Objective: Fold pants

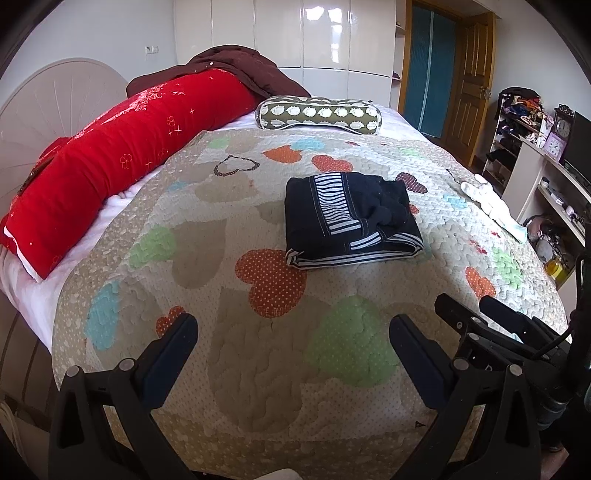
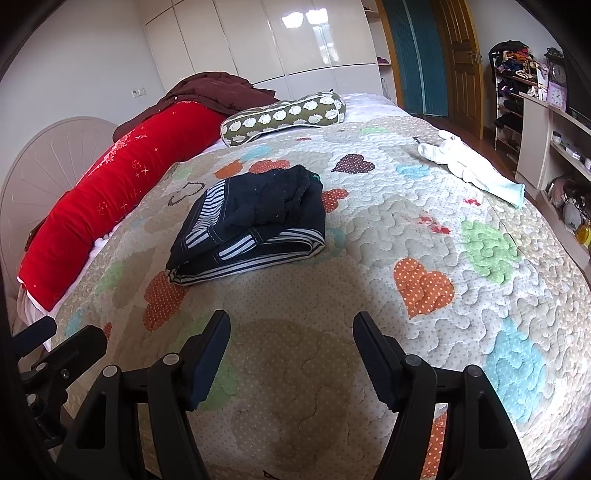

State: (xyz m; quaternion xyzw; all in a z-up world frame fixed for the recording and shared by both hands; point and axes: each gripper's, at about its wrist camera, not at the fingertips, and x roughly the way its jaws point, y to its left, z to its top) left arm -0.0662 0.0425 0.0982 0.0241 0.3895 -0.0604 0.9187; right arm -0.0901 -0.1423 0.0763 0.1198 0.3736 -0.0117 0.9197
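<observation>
Both my grippers, left gripper (image 1: 293, 334) and right gripper (image 2: 291, 332), jaws apart, empty; folded pants (image 1: 349, 216) on bed (image 1: 236, 354), far side.

Home bedroom: bed with heart-pattern quilt (image 1: 258, 369), red bolster (image 1: 122, 162) beside headboard (image 1: 55, 96), glossy white wardrobe (image 1: 295, 33), cluttered shelves (image 2: 513, 74).

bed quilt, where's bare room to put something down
Free: the quilt between the folded pants and the white cloth, and the near strip ahead of both open hand-held grippers. Crowded: the headboard side, with red bolster and patterned pillow.
</observation>
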